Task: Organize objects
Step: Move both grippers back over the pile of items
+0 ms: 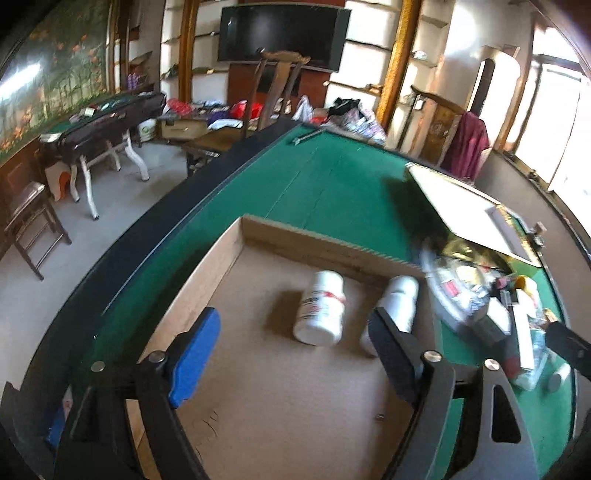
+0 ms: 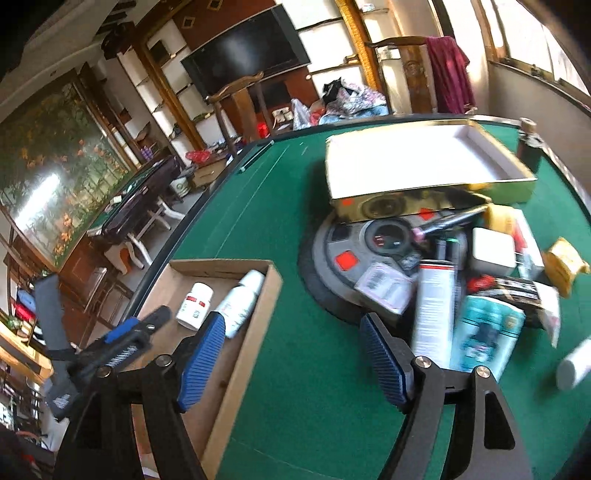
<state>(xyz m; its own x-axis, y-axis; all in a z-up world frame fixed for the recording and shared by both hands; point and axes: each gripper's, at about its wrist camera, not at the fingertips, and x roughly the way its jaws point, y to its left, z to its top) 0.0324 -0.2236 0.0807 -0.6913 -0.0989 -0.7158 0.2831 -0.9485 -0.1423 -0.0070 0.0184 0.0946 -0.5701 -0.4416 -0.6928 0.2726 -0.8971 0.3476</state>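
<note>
Over cardboard tray (image 1: 229, 254) on green desk (image 1: 332, 184): your left gripper (image 1: 291, 354) jaws wide, empty. Two white bottles (image 1: 321, 310) lie inside, likely sorted there. Your right gripper (image 2: 291, 354) jaws wide, empty, facing clutter pile (image 2: 461, 280) beside tray, probably next pick.

A dark television (image 1: 282, 35) hangs on the far wall. Below it stands a wooden chair (image 1: 273, 92); left of it, a floral mural (image 1: 48, 81); right, bright windows (image 1: 561, 122).
</note>
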